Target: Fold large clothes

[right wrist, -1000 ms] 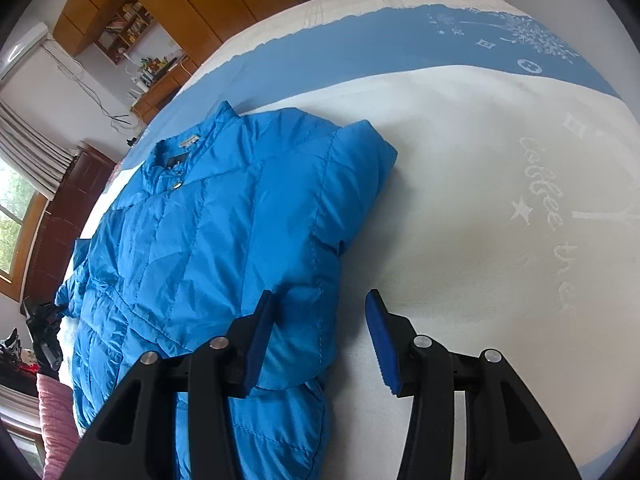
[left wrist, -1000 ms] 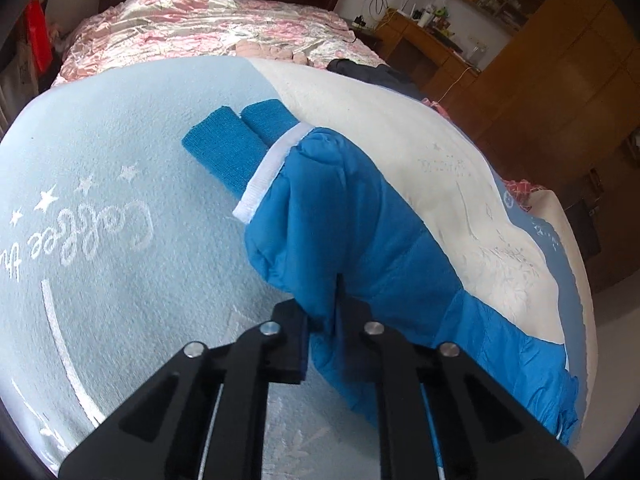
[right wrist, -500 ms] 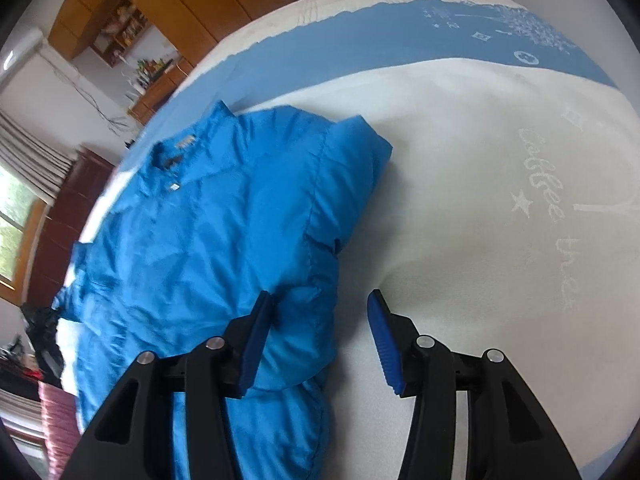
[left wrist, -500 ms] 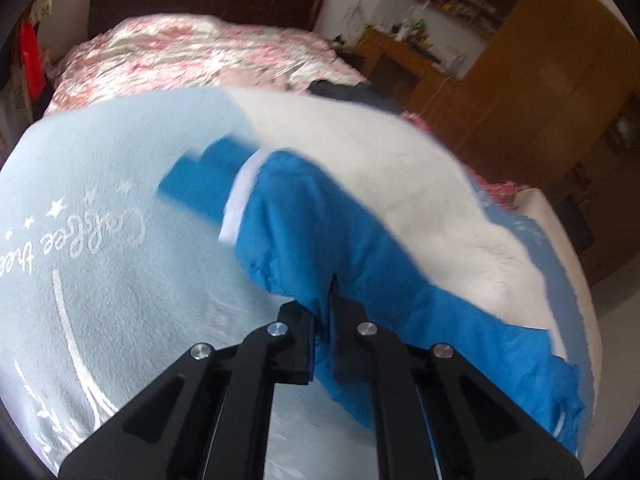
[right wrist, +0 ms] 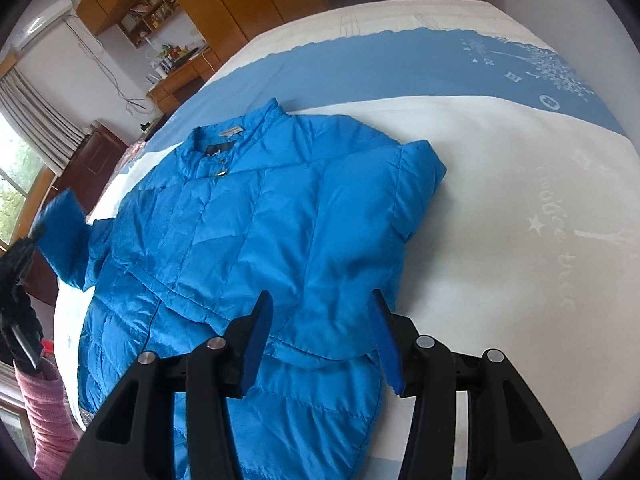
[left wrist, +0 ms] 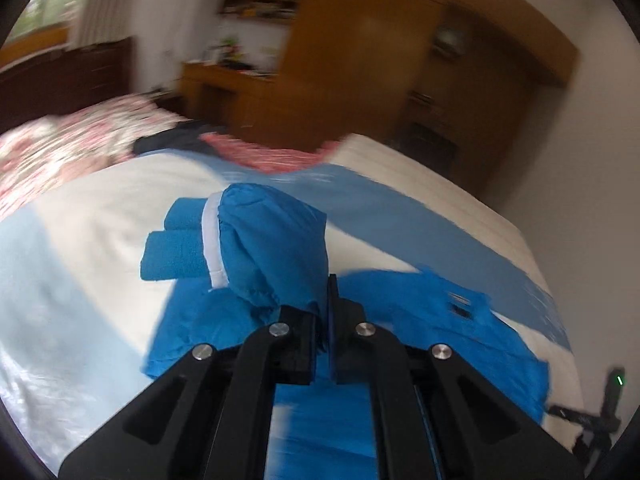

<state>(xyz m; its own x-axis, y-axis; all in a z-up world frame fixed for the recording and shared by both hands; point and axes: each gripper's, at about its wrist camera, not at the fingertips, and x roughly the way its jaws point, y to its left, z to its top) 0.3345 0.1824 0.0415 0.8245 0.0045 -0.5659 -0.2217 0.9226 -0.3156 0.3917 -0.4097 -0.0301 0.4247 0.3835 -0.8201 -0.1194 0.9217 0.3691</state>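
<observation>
Right wrist: jacket (right wrist: 256, 240) right edge, bare blanket (right wrist: 520, 208) beyond.

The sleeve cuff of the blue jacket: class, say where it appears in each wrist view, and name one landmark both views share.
Left wrist view: the knitted cuff lies left of centre, beyond the sleeve that the shut jaws pinch.
Right wrist view: the cuff is at the far left edge, lifted off the bed.
Shared landmark: the jacket collar.
</observation>
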